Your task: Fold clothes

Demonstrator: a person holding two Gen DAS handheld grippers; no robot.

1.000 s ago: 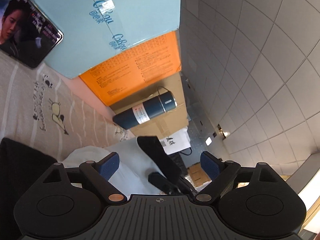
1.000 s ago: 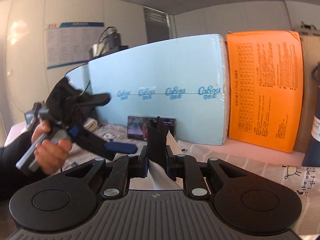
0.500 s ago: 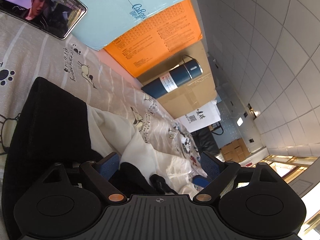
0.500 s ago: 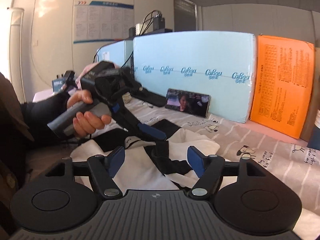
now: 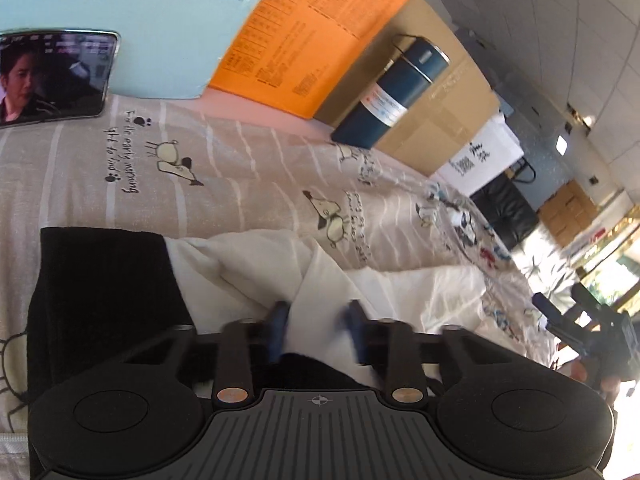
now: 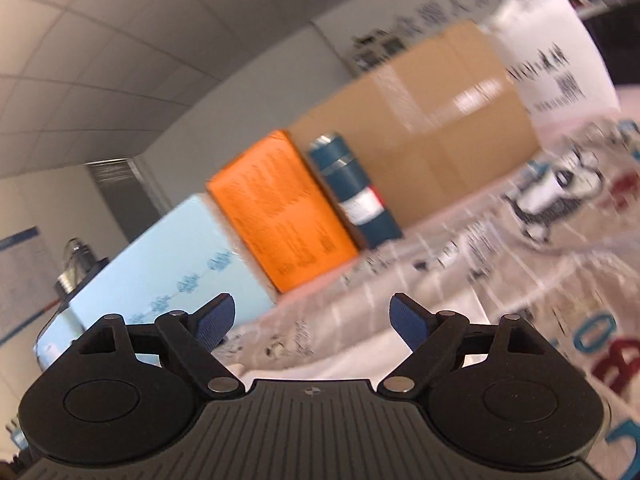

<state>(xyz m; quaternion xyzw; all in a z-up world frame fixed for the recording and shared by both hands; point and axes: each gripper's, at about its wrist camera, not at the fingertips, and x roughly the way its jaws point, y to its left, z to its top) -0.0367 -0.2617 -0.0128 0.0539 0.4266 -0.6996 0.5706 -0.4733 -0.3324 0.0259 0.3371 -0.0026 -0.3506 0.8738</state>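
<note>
A white garment with black parts [image 5: 256,268] lies crumpled on the patterned bedsheet [image 5: 248,168]. My left gripper [image 5: 316,330] is low over it, its blue pads closing on a white fold with a black part beneath; the pads are motion-blurred. My right gripper [image 6: 312,320] is open and empty, tilted, above the sheet [image 6: 500,264] with a strip of white cloth [image 6: 360,356] just under it. The right gripper also shows at the far right of the left wrist view [image 5: 580,320].
A phone [image 5: 52,76] leans on a light blue foam board [image 5: 132,8]. An orange box [image 5: 312,28], a dark blue flask [image 5: 388,96] and a cardboard box [image 5: 444,116] stand along the far edge. The flask also shows in the right wrist view [image 6: 352,196].
My left gripper has dropped onto the garment and its jaws have come nearly together on a white fold. My right gripper, open after letting go of the cloth, has swung away to the right.
</note>
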